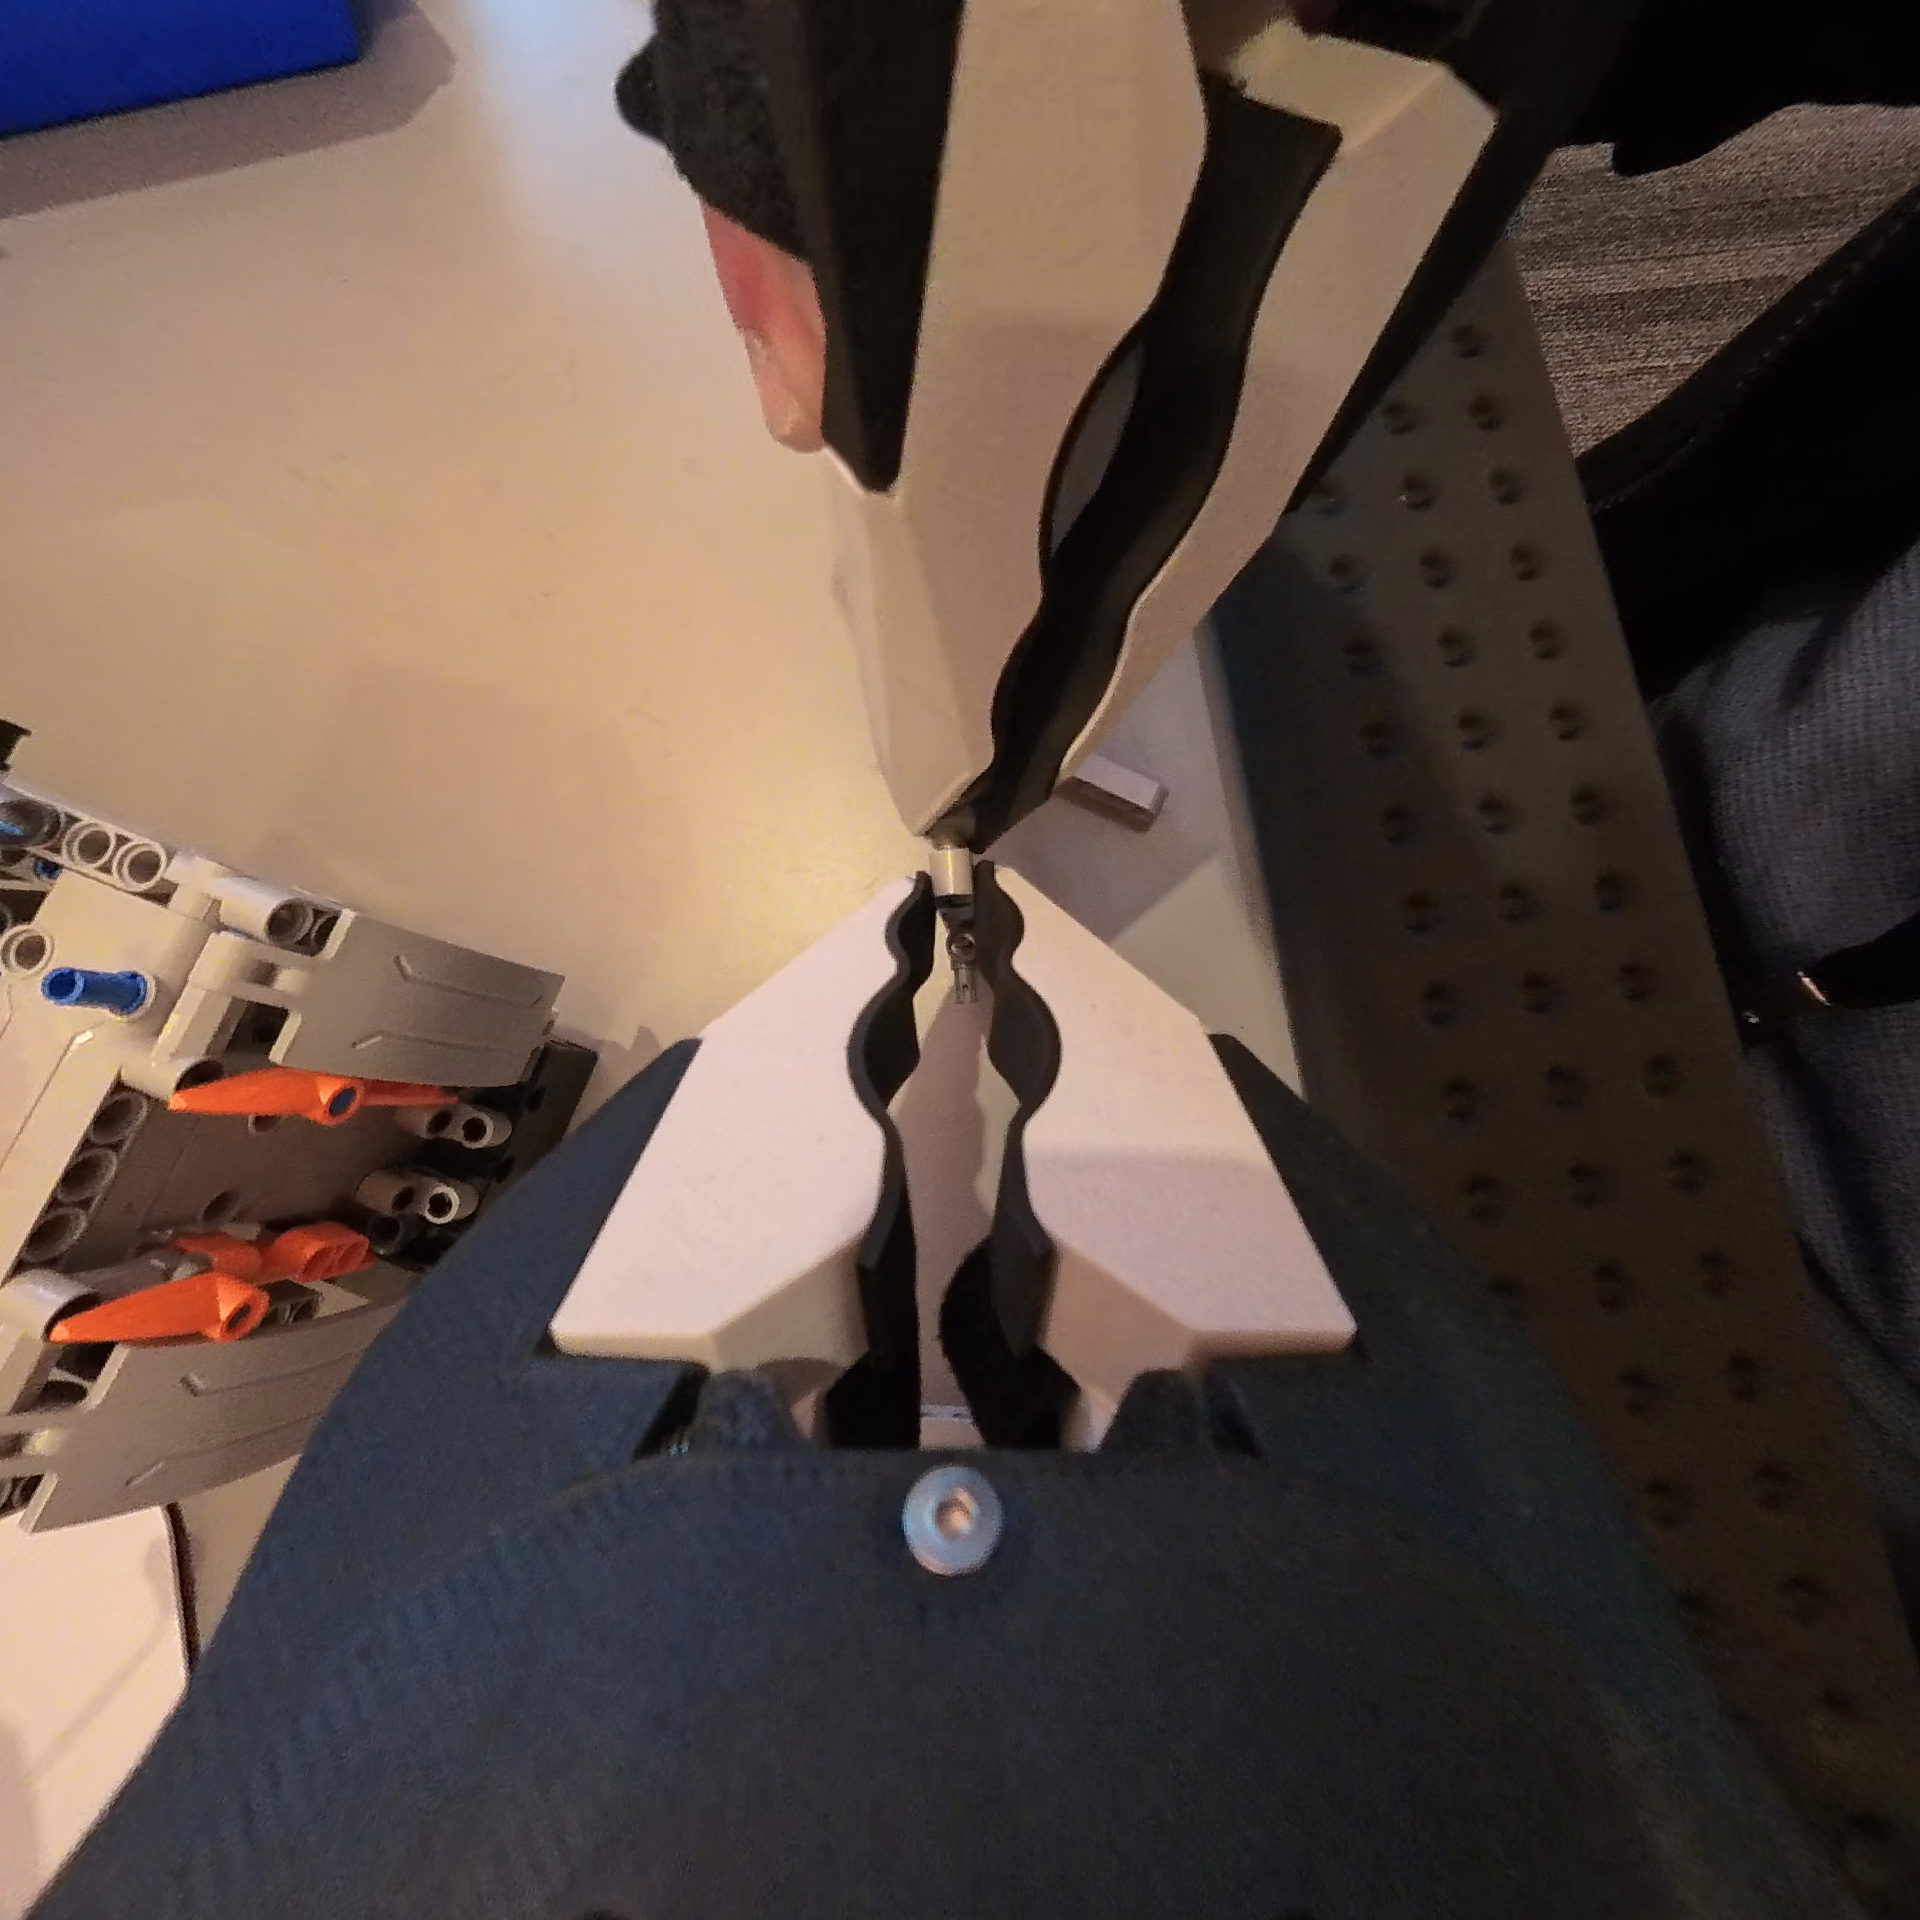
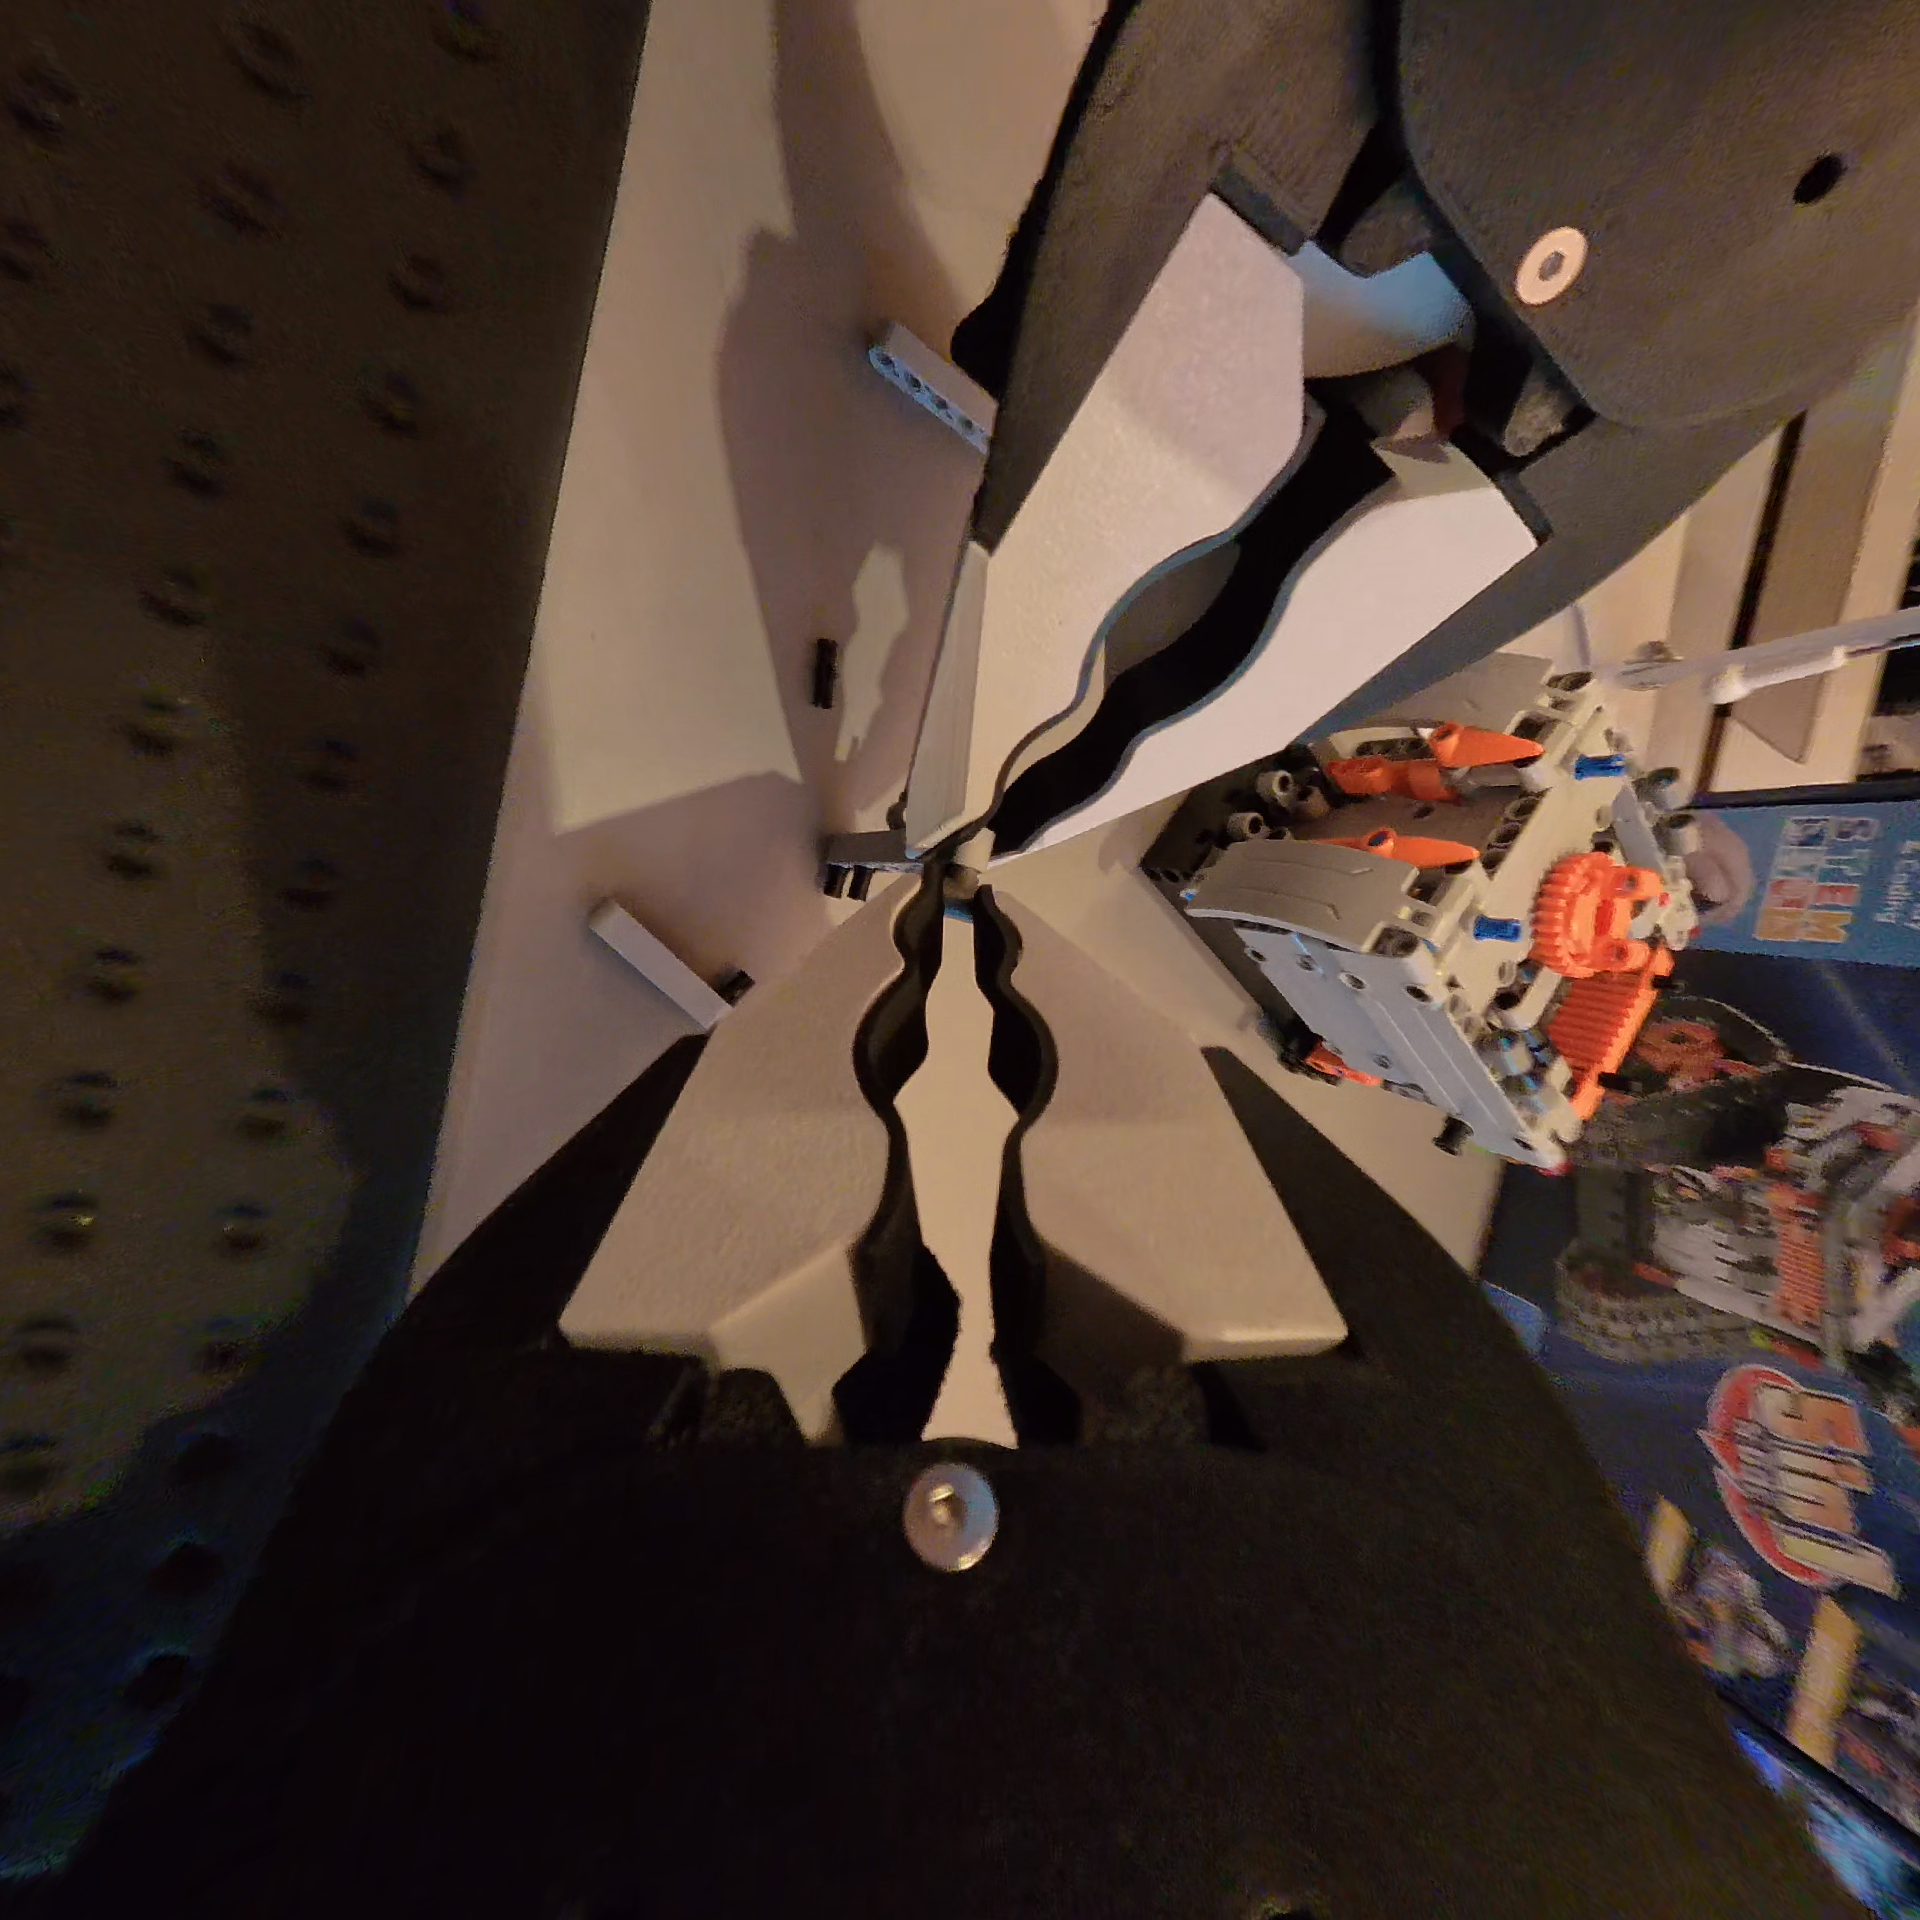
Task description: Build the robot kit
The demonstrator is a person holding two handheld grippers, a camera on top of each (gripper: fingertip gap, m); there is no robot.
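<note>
two hand-held claws meet tip to tip above a pale tabletop (image 1: 416,520), close to the edge where it gives way to a dark perforated panel (image 1: 1507,935). the left claw (image 1: 954,914) is narrowed around a thin dark pin (image 1: 964,961), which lies lengthwise between its fingers with one end pointing straight out at the other tool. the right claw (image 1: 961,826), seen from above in the left wrist view and from behind in its own (image 2: 951,883), is pinched on a small light grey bushing (image 1: 952,868) that sits in line with the pin's long axis; whether pin and bushing are already joined or only touching cannot be made out. both claws are equally near the pair of parts, since each holds one. a partly built grey-and-orange brick model (image 1: 260,1122) stands toward the left side of the tabletop, with a printed blue box (image 2: 1766,1351) just beyond it. loose pieces lie near the panel edge: a white beam (image 2: 655,961), a grey perforated beam (image 2: 925,390) and a short black pin (image 2: 824,672).
</note>
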